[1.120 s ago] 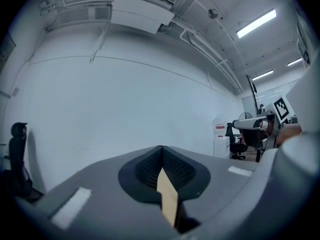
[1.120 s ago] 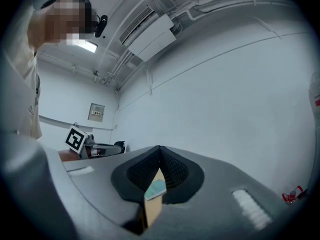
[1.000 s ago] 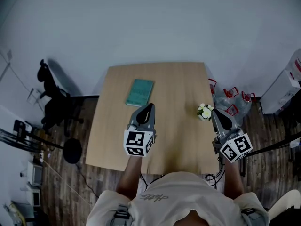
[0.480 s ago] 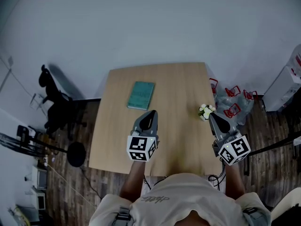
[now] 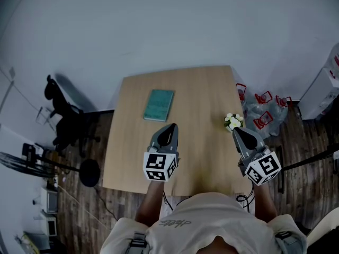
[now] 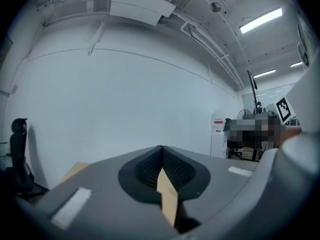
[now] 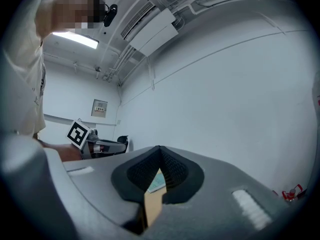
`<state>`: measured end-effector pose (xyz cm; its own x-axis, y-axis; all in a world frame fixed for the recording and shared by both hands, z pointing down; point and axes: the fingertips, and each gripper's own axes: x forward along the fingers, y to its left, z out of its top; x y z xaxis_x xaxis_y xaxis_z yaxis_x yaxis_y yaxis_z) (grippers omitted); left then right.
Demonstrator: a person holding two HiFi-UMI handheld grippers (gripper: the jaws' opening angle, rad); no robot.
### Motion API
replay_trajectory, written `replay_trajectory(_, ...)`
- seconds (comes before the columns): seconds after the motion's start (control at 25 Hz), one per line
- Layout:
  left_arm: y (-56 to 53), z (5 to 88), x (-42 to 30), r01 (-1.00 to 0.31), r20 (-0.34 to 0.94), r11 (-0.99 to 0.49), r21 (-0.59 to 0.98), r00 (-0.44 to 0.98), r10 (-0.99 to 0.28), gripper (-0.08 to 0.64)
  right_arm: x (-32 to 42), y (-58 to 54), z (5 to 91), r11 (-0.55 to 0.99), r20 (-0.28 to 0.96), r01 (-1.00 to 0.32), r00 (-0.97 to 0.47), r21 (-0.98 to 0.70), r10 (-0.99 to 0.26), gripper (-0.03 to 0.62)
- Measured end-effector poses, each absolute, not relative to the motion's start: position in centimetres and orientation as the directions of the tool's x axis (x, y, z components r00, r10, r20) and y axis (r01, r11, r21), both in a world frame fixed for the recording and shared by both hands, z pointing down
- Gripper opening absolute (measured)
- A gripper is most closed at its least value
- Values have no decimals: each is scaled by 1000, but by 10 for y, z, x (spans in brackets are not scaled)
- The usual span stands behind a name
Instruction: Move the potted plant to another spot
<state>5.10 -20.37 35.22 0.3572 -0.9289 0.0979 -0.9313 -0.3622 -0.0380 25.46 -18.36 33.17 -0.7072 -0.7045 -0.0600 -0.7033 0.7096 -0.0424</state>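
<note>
Staying closed, left hand-held gripper [image 5: 169, 127] and right hand-held gripper [image 5: 236, 132] barely shift; potted plant [image 5: 233, 121] unmoved.

A plain, pale grey-blue wall [image 5: 169, 25] stands behind a light wooden bench [image 5: 201, 147]. The floor [image 5: 79, 210] is dark wood planks. A black office chair [image 5: 62, 115] sits by the wall at the left, with a round black stand base [image 5: 90, 172] nearer. A white cabinet [image 5: 322, 91] shows at the right edge, and beside the bench lie what look like clear bags [image 5: 265, 110] with red print. Strip lights [image 6: 264, 20] glow overhead, near a white ceiling unit [image 6: 142, 4].
</note>
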Motion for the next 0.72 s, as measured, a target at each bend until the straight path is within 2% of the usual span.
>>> replay_trajectory(0.72, -197, 358, 48, -929, 97, -369, -17, 366, -926, 17, 255, -182, 322, 700, -79, -714, -696, -29, -714, 2)
